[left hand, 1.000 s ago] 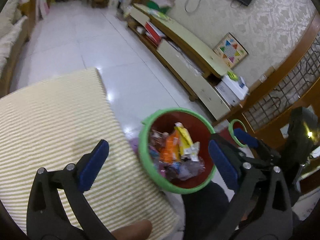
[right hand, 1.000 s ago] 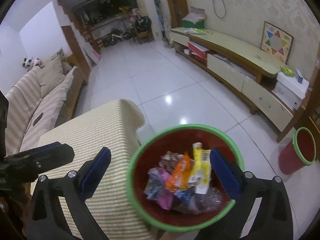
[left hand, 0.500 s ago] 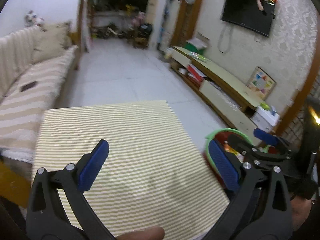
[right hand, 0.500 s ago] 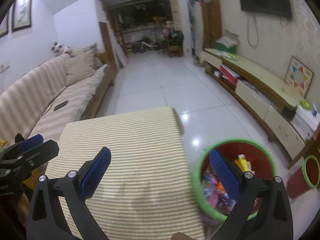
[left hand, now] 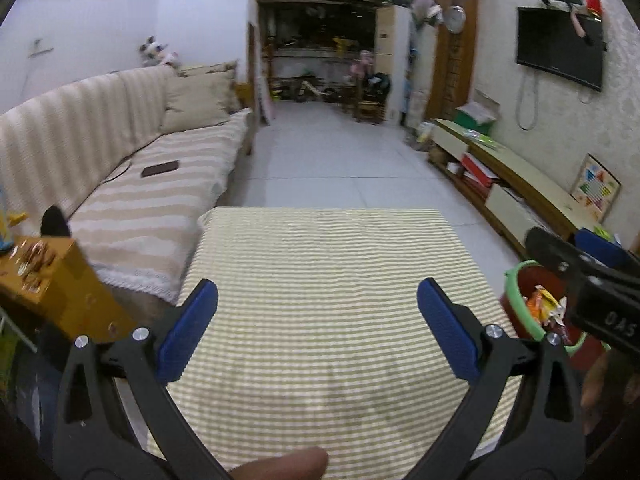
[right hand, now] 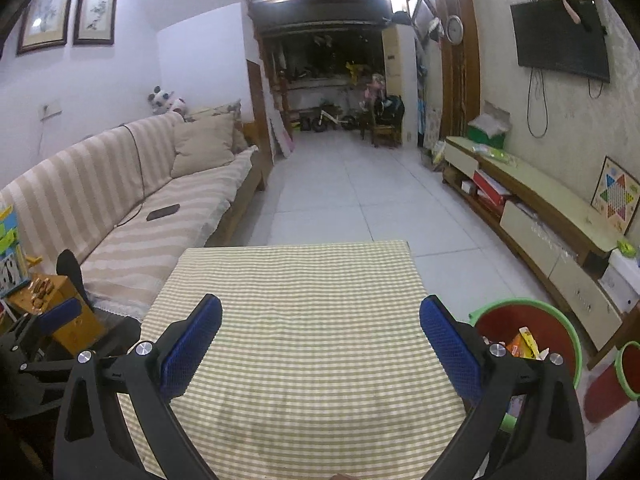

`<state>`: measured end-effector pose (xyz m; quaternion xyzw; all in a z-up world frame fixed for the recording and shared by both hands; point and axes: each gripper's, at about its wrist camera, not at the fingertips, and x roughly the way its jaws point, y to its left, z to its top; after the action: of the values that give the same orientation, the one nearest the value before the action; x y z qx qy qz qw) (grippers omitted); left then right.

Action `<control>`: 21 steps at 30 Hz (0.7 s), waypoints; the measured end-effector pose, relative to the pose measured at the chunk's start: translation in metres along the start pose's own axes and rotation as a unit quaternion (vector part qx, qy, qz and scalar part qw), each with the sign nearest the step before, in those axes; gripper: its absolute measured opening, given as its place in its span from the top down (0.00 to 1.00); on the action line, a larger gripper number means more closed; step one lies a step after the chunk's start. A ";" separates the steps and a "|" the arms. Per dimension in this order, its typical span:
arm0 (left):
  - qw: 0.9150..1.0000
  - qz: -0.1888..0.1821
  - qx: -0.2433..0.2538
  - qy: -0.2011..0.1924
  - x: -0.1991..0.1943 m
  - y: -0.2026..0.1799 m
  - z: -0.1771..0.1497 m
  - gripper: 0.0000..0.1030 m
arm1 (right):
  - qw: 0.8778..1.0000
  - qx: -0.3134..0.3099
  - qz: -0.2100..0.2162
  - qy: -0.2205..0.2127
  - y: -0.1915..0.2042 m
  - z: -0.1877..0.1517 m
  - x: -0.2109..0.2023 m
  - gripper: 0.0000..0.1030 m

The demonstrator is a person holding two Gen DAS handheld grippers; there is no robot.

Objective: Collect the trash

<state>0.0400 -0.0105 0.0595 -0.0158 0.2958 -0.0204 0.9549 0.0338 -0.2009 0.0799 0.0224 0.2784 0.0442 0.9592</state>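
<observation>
Claws, left (left hand: 318,328) and right (right hand: 320,346), have swung off the bin (right hand: 560,320) (wrappers inside) over the bare counter (right hand: 304,360), both apart, empty; collecting looks finished.

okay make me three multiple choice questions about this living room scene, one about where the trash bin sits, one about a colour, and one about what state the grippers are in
1. Where is the trash bin relative to the striped table?
A. On the table top
B. On the floor at the table's right side
C. On the sofa

2. What colour is the rim of the trash bin?
A. Green
B. Yellow
C. White

3. What state are the left gripper and right gripper in?
A. Both shut on wrappers
B. Left shut, right open
C. Both open and holding nothing

Answers:
1. B, the bin stands on the tiled floor just past the table's right edge in both views.
2. A, a green band rings the red bin, which holds wrappers.
3. C, each pair of blue pads stands wide apart with only the striped cloth visible between them.
</observation>
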 end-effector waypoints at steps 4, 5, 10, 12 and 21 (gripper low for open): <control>0.999 0.018 -0.028 -0.004 0.000 0.021 -0.007 0.05 | 1.000 -0.011 -0.009 0.006 0.002 -0.010 0.003 0.07; 0.999 0.019 -0.032 -0.005 0.000 0.023 -0.008 0.05 | 1.000 -0.011 -0.008 0.009 0.002 -0.012 0.005 0.07; 0.999 0.034 -0.024 -0.017 0.002 0.027 -0.023 0.05 | 1.000 -0.011 -0.007 0.015 -0.002 -0.027 0.010 0.07; 0.999 0.031 -0.023 -0.012 0.004 0.025 -0.025 0.05 | 1.000 -0.013 -0.008 0.005 -0.004 -0.031 0.007 0.07; 0.999 0.020 -0.024 -0.017 0.000 0.023 -0.024 0.05 | 1.000 -0.012 -0.023 -0.009 -0.011 -0.035 0.005 0.07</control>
<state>0.0268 0.0117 0.0386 -0.0329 0.2803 0.0064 0.9593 0.0205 -0.2103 0.0469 0.0047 0.2700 0.0252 0.9625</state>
